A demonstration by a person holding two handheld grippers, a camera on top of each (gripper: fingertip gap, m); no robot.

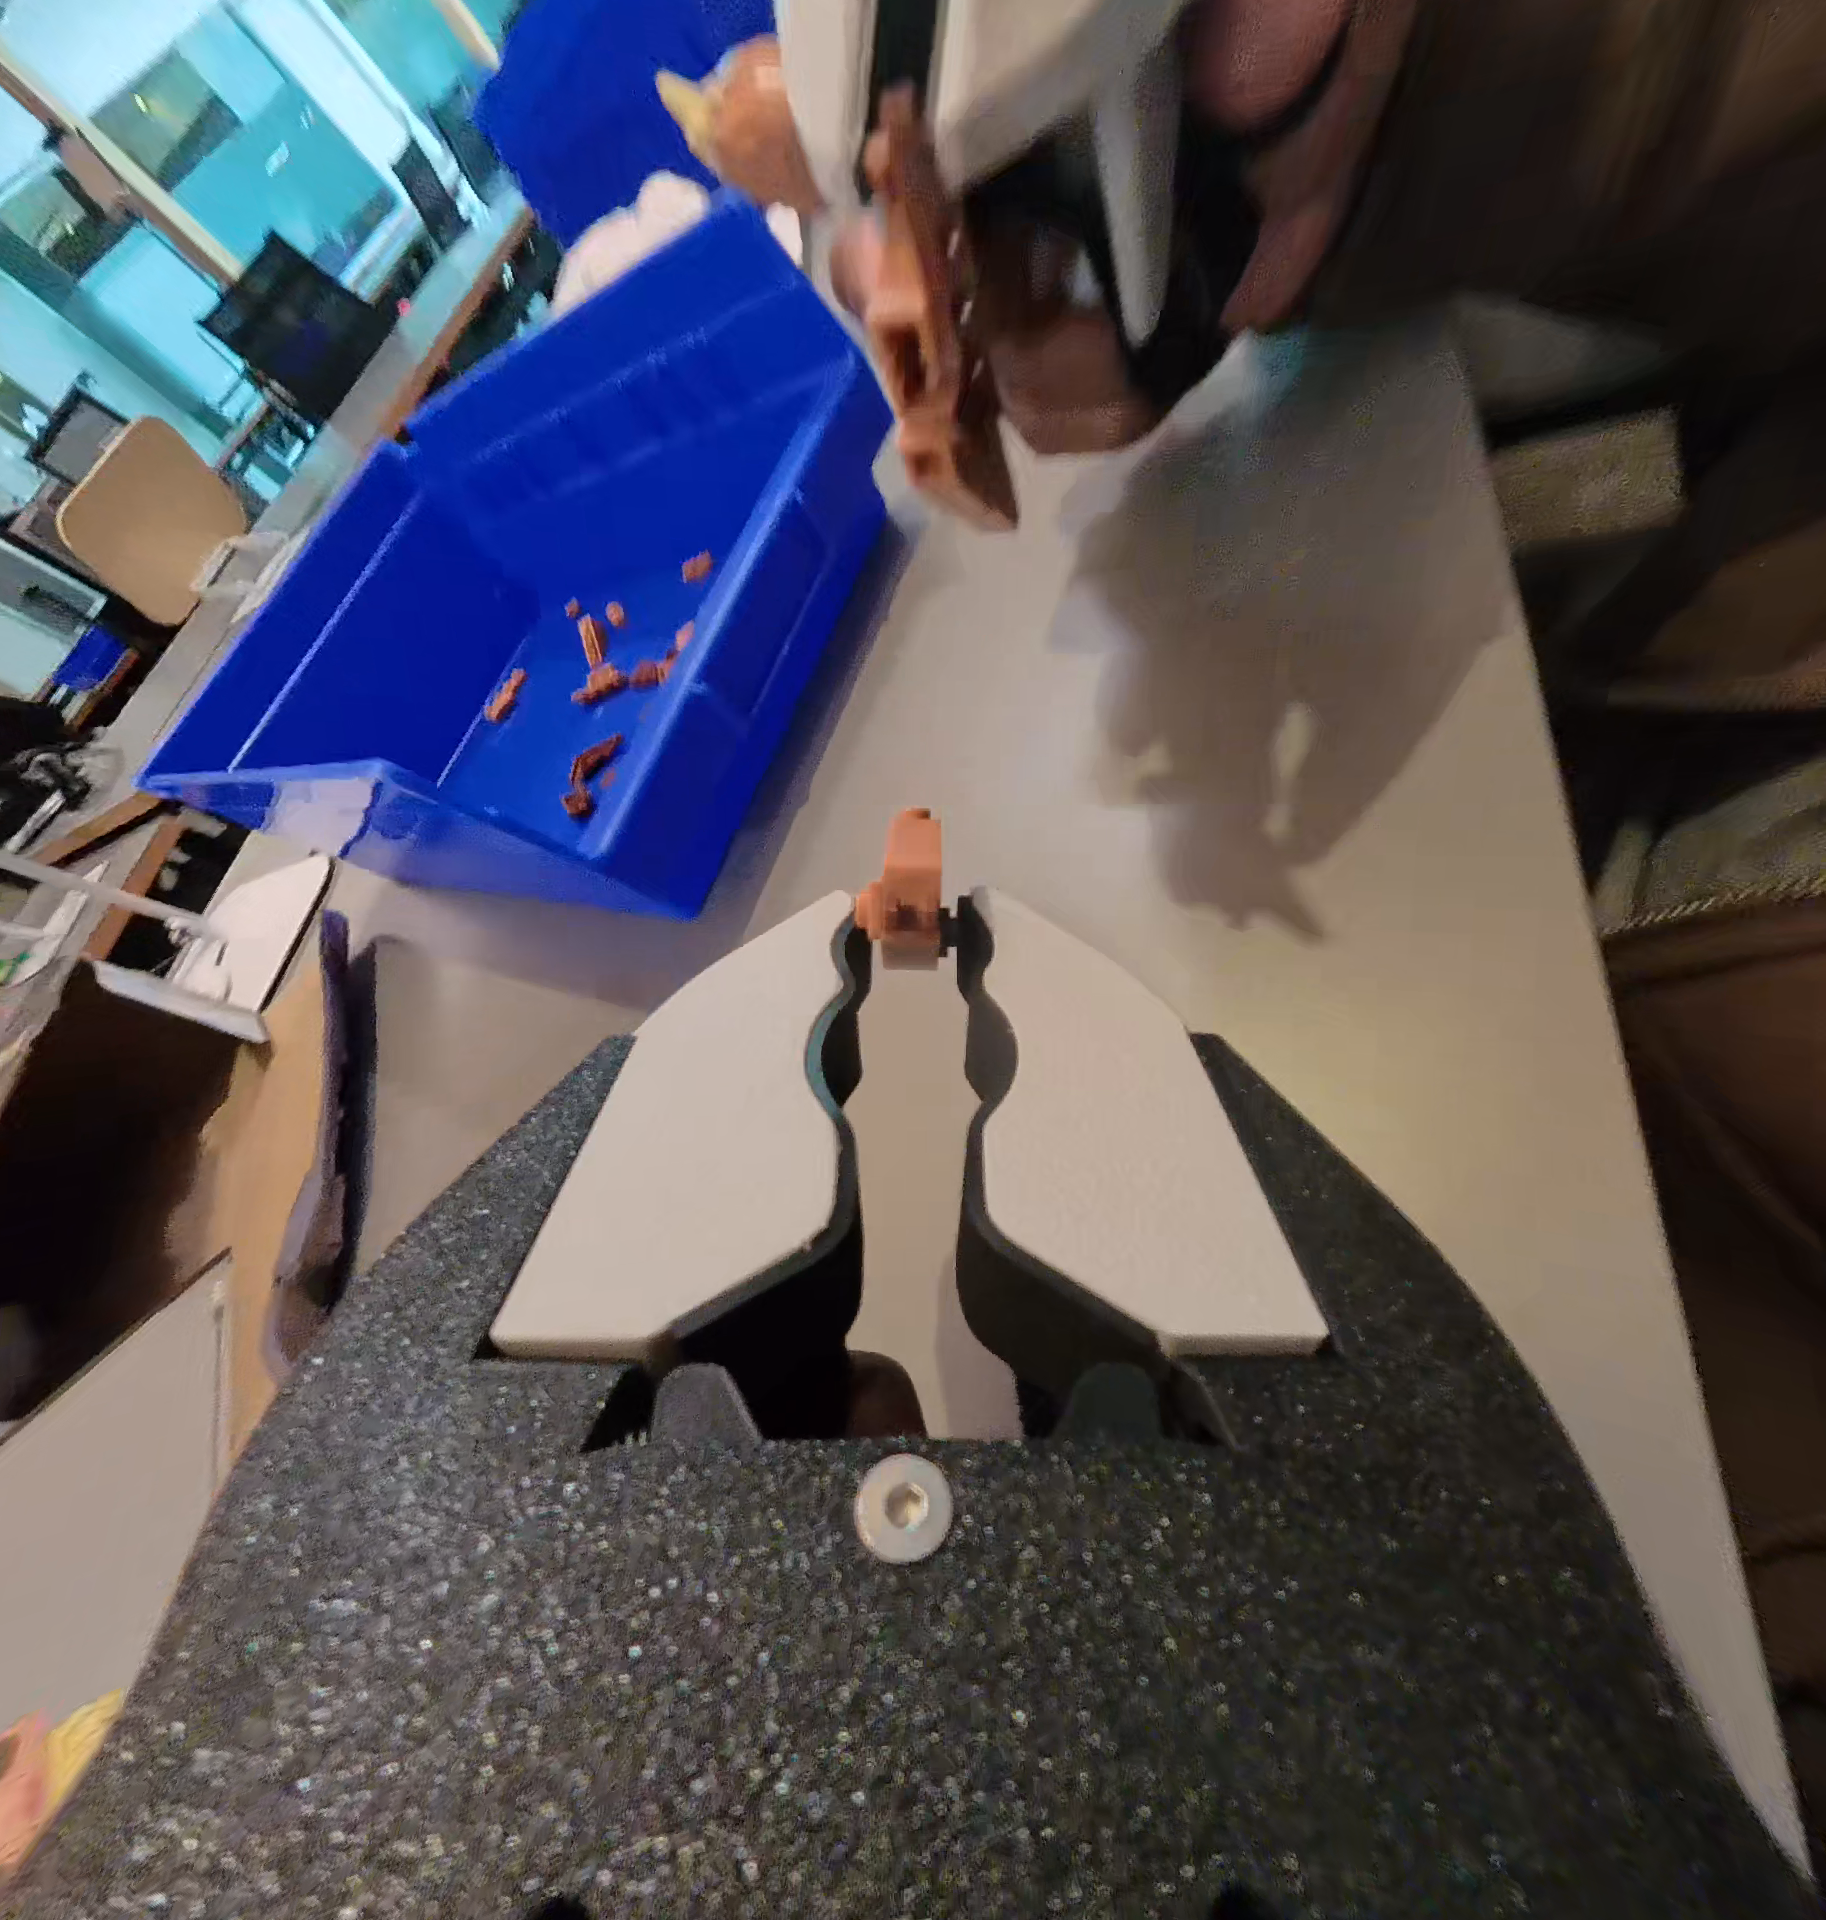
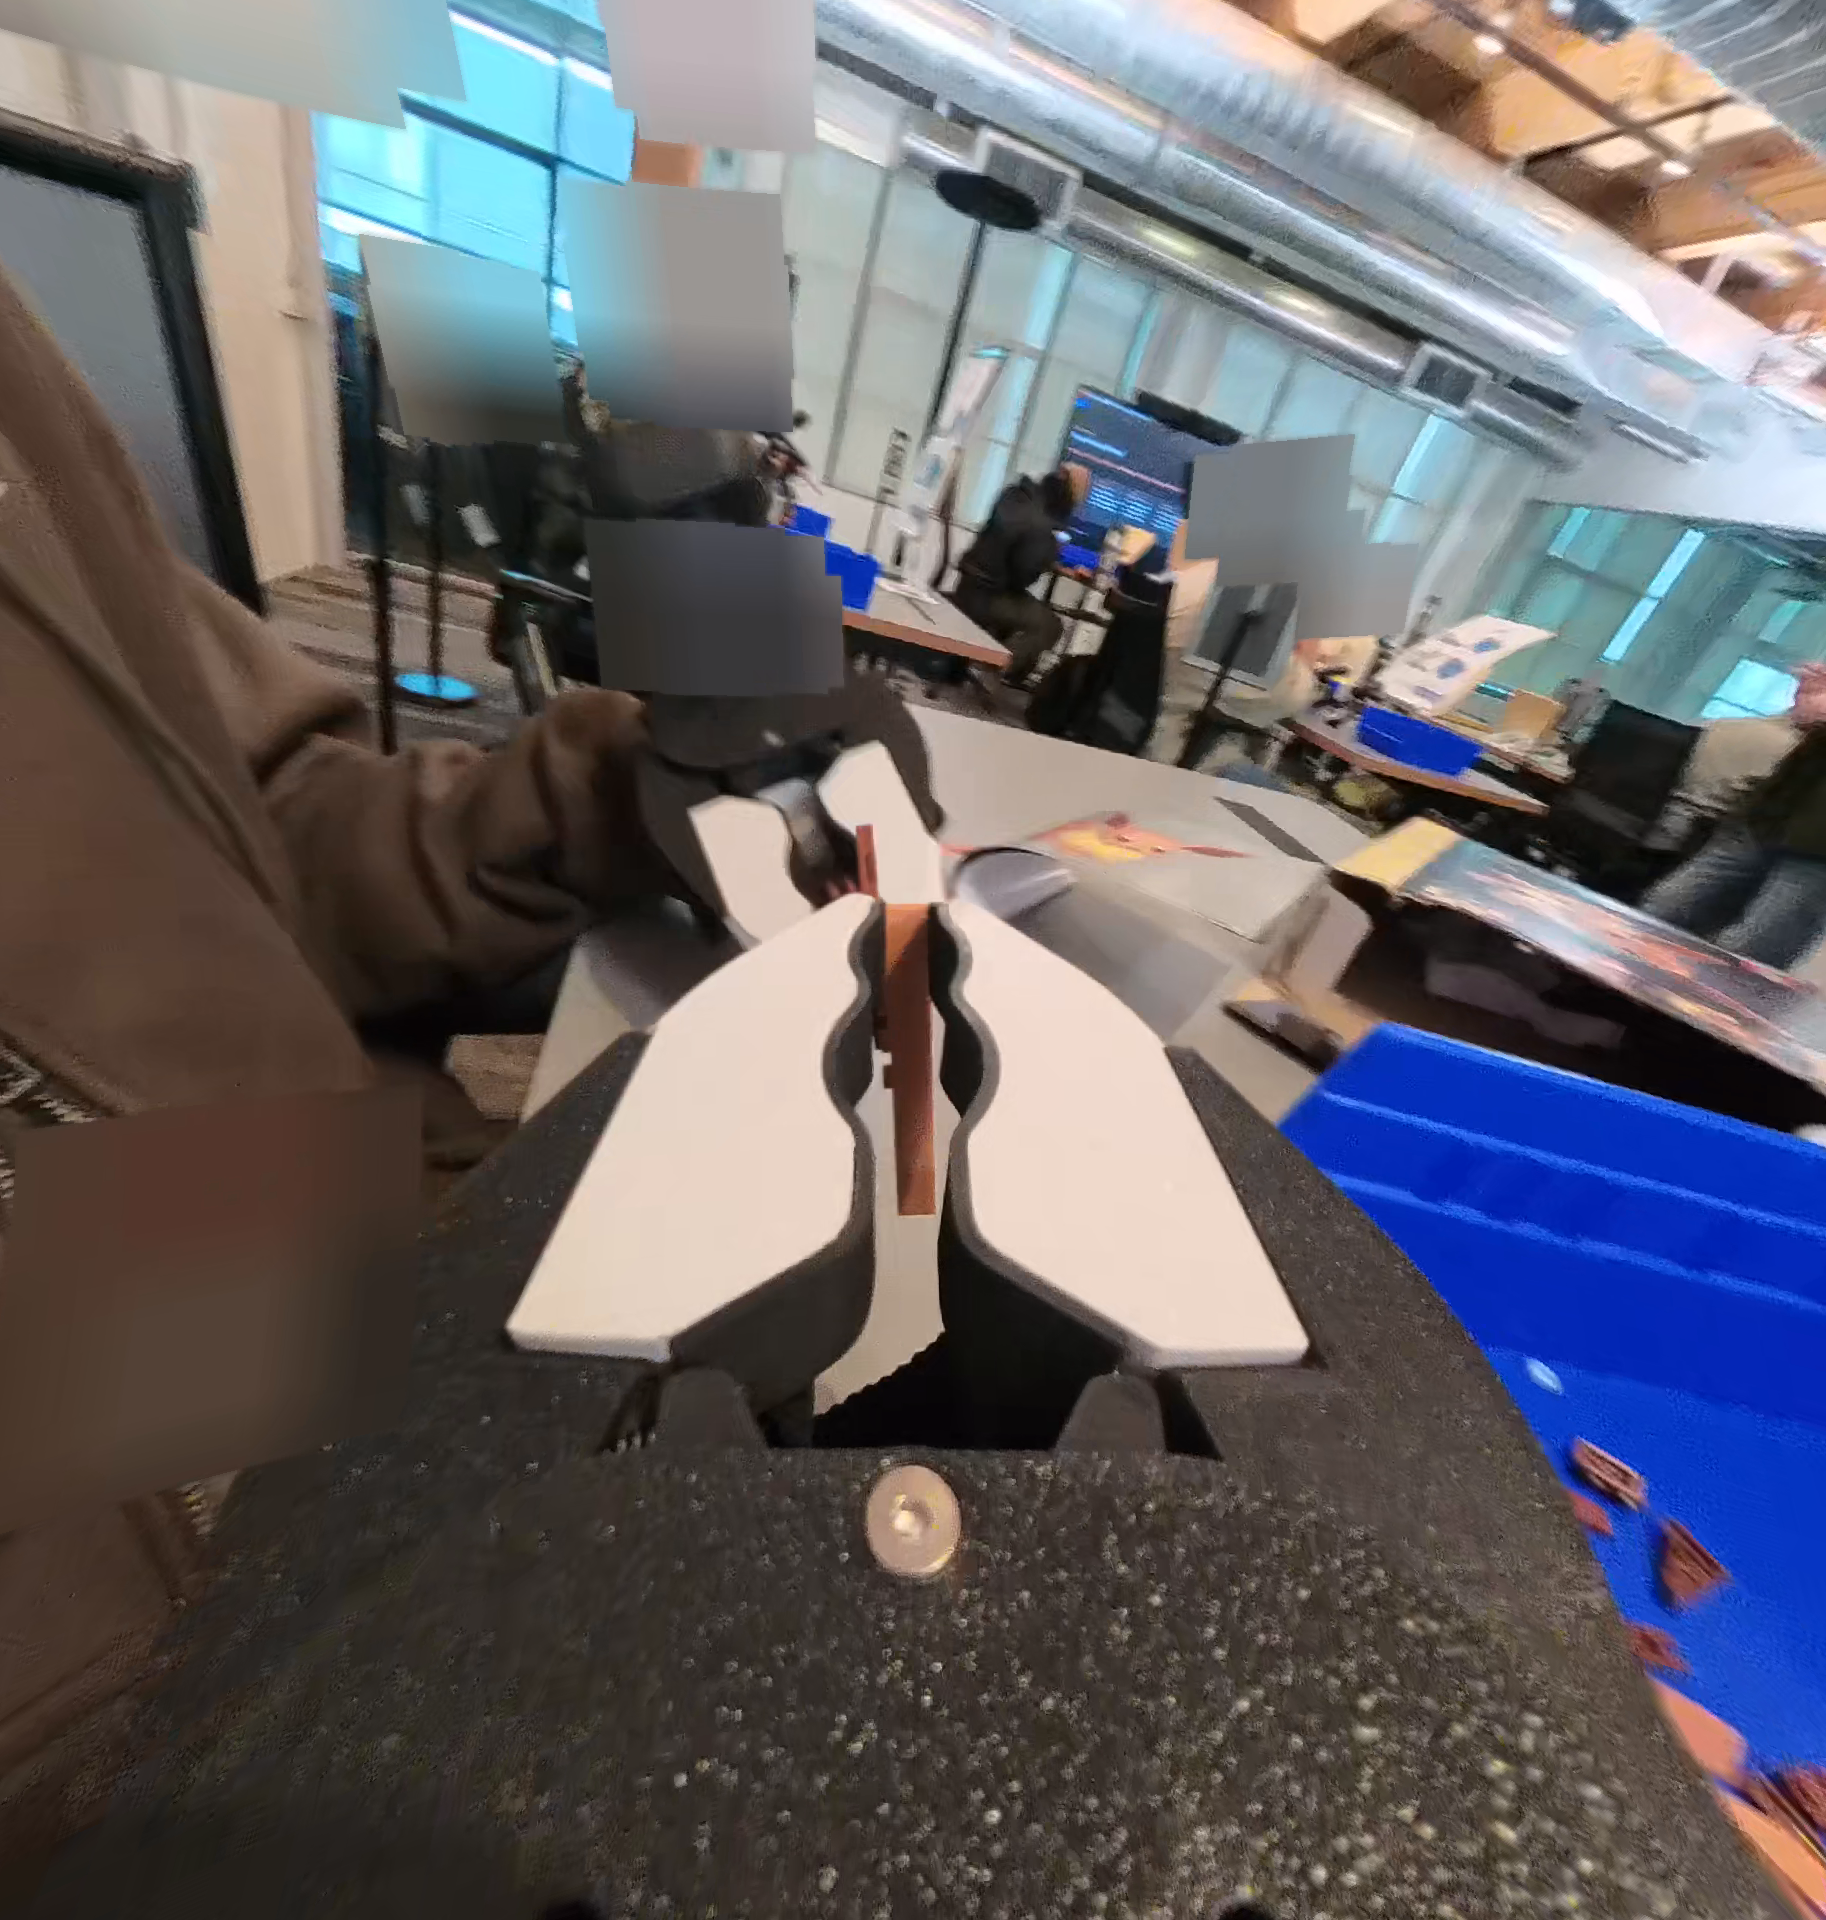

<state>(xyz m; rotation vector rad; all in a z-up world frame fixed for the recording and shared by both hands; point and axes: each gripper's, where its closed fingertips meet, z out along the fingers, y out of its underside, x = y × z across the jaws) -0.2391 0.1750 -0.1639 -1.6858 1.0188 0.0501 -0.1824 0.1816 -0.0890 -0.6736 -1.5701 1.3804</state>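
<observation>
My left gripper (image 1: 909, 920) is shut on a small tan brick (image 1: 914, 862), pinched at the fingertips and sticking out forward above the grey table (image 1: 1304, 935). My right gripper (image 2: 907, 914) is shut on a thin reddish-brown plate piece (image 2: 909, 1070) that stands on edge between the pads. In the left wrist view the right gripper (image 1: 909, 208) shows at the top, raised above the table, with its brown piece (image 1: 930, 343) hanging from it. The left gripper (image 2: 836, 883) shows just beyond the right one's tips in the right wrist view.
A blue bin (image 1: 576, 499) with several loose brown bricks (image 1: 608, 665) stands on the table to the left; it shows at the right in the right wrist view (image 2: 1615, 1247). A person's brown sleeve (image 2: 265, 831) is on the left. Boxes and printed sheets (image 2: 1511, 914) lie beyond. There is about 10 centimeters between the tips of the two grippers.
</observation>
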